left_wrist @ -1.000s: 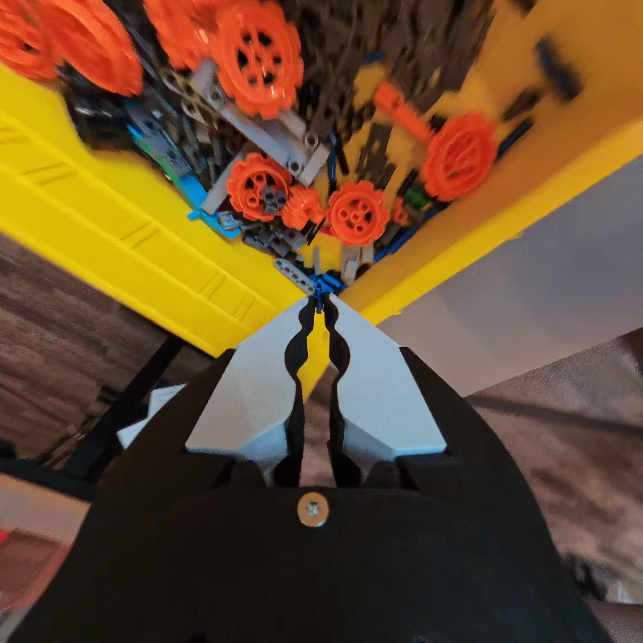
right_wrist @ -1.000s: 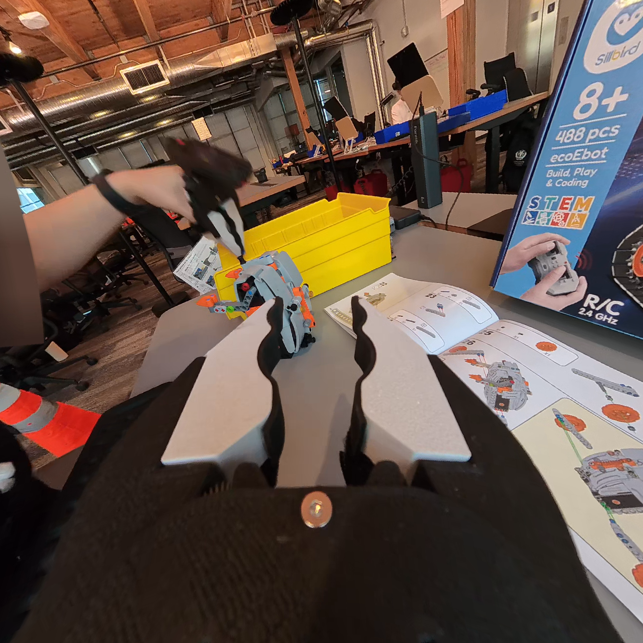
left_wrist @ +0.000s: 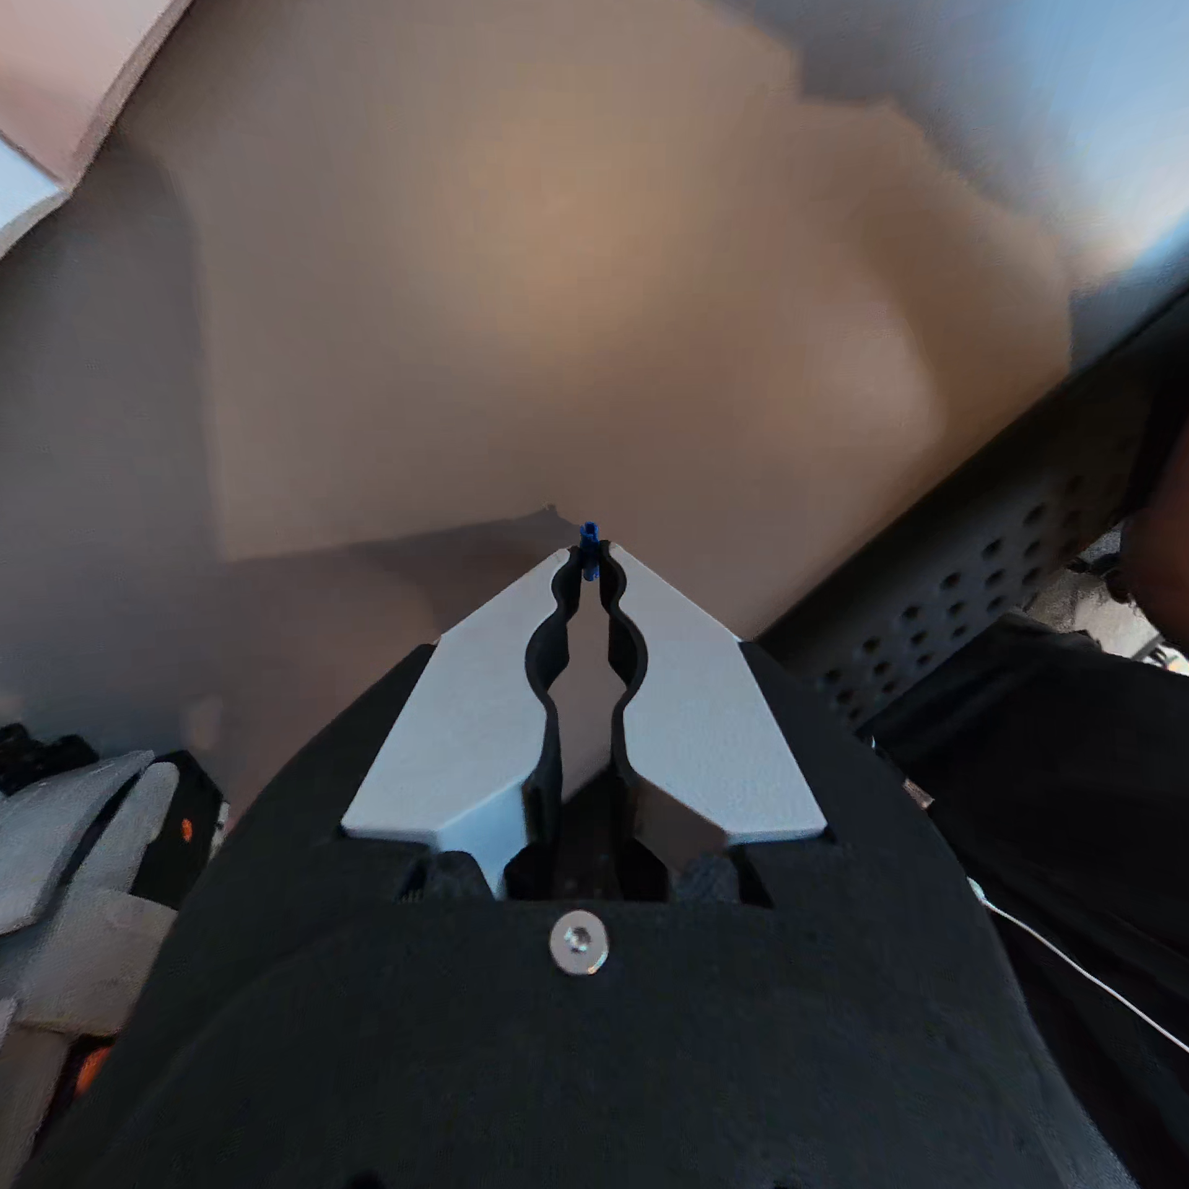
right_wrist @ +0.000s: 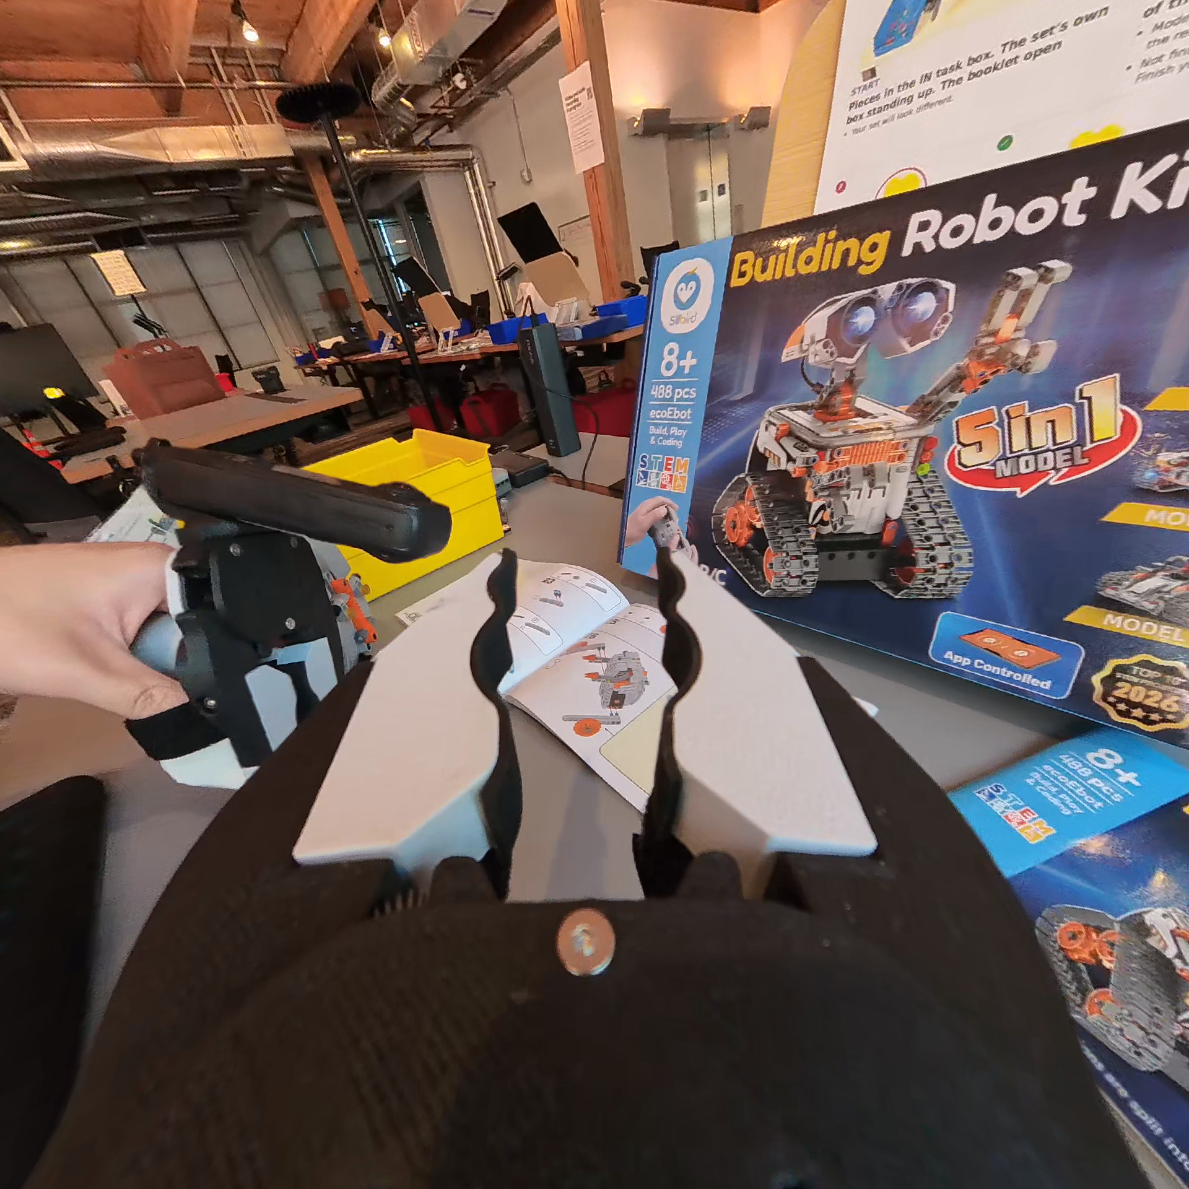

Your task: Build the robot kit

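While our left gripper (left_wrist: 589, 550) a second ago reached into the yellow bin (right_wrist: 424, 495) among orange wheels and dark parts, it now hangs in front of a blurred tan and grey surface, its jaws pinched shut on a small blue pin (left_wrist: 589, 547) that stands right at their tips. So the pin has come out of the bin with us.

Our right gripper (right_wrist: 582, 566) has its jaws apart with nothing between them, above the grey counter (right_wrist: 566, 534). Just beyond their tips lies an open booklet (right_wrist: 579, 650); to the right stands a big printed box (right_wrist: 901, 450).

To the left of these jaws, a hand (right_wrist: 77, 630) holds the left gripper near a grey and orange model (right_wrist: 350, 611), with the bin behind it.
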A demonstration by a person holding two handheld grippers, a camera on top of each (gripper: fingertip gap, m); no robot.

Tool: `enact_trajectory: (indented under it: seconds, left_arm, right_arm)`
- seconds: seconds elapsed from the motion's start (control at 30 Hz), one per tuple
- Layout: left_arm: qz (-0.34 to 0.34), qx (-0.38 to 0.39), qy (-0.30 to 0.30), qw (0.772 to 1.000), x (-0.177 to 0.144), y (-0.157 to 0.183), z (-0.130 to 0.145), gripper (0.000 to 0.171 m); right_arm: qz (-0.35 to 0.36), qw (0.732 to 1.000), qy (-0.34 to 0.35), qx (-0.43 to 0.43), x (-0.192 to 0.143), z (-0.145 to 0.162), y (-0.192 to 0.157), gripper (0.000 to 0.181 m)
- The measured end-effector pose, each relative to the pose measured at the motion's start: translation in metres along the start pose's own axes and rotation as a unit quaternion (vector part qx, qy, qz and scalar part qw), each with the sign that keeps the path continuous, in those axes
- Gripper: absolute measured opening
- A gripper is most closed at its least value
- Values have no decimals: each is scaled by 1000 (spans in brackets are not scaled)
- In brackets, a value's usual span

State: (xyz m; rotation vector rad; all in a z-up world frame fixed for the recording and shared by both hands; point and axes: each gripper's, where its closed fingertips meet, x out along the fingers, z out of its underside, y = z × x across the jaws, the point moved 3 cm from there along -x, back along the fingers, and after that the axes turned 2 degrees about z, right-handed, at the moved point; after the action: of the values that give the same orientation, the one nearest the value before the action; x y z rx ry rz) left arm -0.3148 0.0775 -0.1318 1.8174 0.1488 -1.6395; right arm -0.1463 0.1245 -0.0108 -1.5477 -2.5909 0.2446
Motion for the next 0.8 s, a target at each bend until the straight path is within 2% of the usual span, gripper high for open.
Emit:
enact_trajectory:
  seconds: [0.17, 0.3, 0.33, 0.4, 0.5, 0.6, 0.67, 0.73, 0.8]
  left_arm:
    - [-31, -10, 0, 999, 3, -11, 0, 8]
    - [-41, -10, 10, 999, -4, -8, -2, 25]
    - [-49, -8, 18, 999, -11, -5, -2, 31]
    - [-72, 13, 62, 995, -38, 3, -3, 25]
    - [-122, 61, 177, 975, -99, 16, 4, 22]
    - [-210, 82, 312, 923, -172, 7, 32, 20]
    - [-269, 57, 379, 883, -210, -15, 63, 26]
    - [-293, 14, 403, 867, -228, -43, 99, 33]
    - [-275, -32, 416, 866, -231, -72, 130, 48]
  right_arm:
    - [-11, 1000, -2, 17, -1, 1, 2, 44]
    - [-15, 1000, 2, 17, -3, 0, 1, 43]
    - [-17, 1000, 4, 17, -3, -1, 0, 43]
    - [-18, 1000, 6, 17, -3, -1, 0, 43]
    - [-22, 999, 5, 22, -2, -1, -2, 43]
    - [-20, 1000, 5, 10, -1, -1, -4, 43]
    - [-21, 1000, -2, 4, 0, 0, -6, 44]
    - [-25, 1000, -11, 1, 2, 3, -8, 43]
    - [-29, 999, -22, -2, 5, 7, -10, 43]
